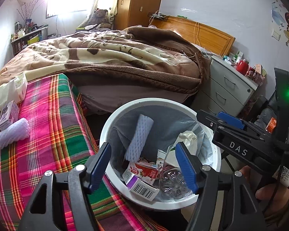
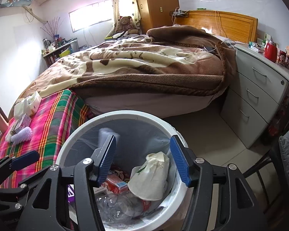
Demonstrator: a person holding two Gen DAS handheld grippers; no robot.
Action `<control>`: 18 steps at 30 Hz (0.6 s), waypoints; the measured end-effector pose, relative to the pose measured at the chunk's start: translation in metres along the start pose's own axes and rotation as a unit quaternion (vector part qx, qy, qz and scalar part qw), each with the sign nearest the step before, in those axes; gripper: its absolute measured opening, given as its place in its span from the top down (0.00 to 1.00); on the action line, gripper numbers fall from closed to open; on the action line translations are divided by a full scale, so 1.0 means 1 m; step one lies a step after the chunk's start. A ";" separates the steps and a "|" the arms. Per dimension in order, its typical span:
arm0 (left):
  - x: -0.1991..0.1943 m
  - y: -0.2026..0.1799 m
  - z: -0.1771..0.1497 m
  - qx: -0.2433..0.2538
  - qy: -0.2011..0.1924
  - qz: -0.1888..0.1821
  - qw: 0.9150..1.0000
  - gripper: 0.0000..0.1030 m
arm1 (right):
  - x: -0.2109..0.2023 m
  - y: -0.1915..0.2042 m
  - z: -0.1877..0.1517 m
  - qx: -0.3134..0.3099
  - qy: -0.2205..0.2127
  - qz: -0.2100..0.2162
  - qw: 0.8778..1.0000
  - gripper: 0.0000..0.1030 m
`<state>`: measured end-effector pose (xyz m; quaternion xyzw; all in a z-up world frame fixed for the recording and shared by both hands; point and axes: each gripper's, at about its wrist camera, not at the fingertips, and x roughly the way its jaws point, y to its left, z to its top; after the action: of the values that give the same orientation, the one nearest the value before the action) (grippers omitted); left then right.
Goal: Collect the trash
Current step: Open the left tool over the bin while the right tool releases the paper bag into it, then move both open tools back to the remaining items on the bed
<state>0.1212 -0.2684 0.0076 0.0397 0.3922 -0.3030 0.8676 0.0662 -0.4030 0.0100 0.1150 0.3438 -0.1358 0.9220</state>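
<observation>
Trash remaining to collect lies on the plaid cloth [image 1: 54, 127] beside the white bin [image 1: 113, 119]: a lilac foam net sleeve [image 1: 12, 131], a small purple-printed box [image 1: 8, 113] just behind it, and crumpled white paper packaging [image 1: 8, 92] further back. A 2nd foam sleeve [image 1: 139, 137] is already inside the bin rim, tilted against the liner and blurred in the right wrist view, above a strawberry carton [image 1: 144, 171], a barcoded box [image 1: 142, 188], a clear plastic bottle [image 1: 172, 182] and a crumpled paper bag [image 2: 150, 175].

The left gripper [image 1: 142, 165] hangs over the bin with its jaws well apart and nothing between the blue pads. The right gripper [image 2: 143, 161] is likewise spread wide and empty above the bin.

Judging by looks, the foam sleeve on the cloth is very light, soft and springy; it should squash under the pads, so a pinch across its middle seems safest, and it may cling or bounce. The box looks light and fairly stiff, best taken across its 2 flat faces. The paper packaging looks limp and crushable, so a grip on a bunched fold would likely hold better than an edge
</observation>
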 end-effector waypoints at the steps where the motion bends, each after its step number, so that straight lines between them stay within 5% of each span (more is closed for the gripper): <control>1: -0.001 0.001 0.000 -0.002 -0.001 0.001 1.000 0.31 | -0.001 0.001 0.000 0.000 0.000 0.002 1.000 0.40; 18: -0.034 0.038 -0.007 -0.030 -0.029 0.022 0.999 0.31 | -0.013 0.029 0.000 -0.011 -0.019 0.028 0.999 0.37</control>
<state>0.1205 -0.2189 0.0202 0.0137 0.3748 -0.2734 0.8858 0.0661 -0.3734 0.0221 0.1121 0.3243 -0.1088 0.9330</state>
